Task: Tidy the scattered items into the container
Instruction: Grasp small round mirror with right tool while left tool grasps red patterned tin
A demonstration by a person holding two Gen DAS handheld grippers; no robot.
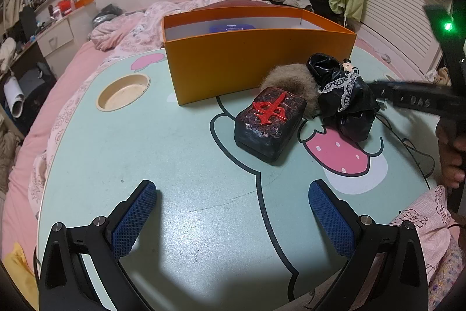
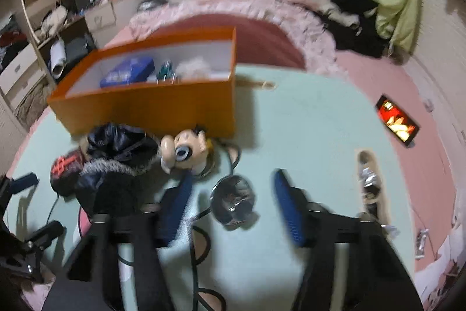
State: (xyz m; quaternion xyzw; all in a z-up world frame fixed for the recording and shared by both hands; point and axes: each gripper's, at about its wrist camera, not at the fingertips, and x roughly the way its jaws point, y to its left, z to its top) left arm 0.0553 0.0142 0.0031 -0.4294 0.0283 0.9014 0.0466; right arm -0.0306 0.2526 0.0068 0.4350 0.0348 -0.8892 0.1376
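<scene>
- The orange container [image 1: 256, 69] stands toward the far edge of the tabletop [image 1: 180, 165], already holding a blue packet [image 2: 128, 72] and other small things.
- Just in front of it lie a dark block with a red sign [image 1: 269, 123], a fur tuft [image 1: 288, 80] and a black doll [image 1: 346, 98].
- The block looks stiff and is best gripped across its short sides; the doll's glossy dress looks soft and slippery.
- The left claw [image 1: 231, 219] hangs wide open, empty.
- The right claw [image 2: 231, 207] stands part open around a shiny round thing [image 2: 233, 200], not pressing it.
- Blur hides what that thing is.
</scene>
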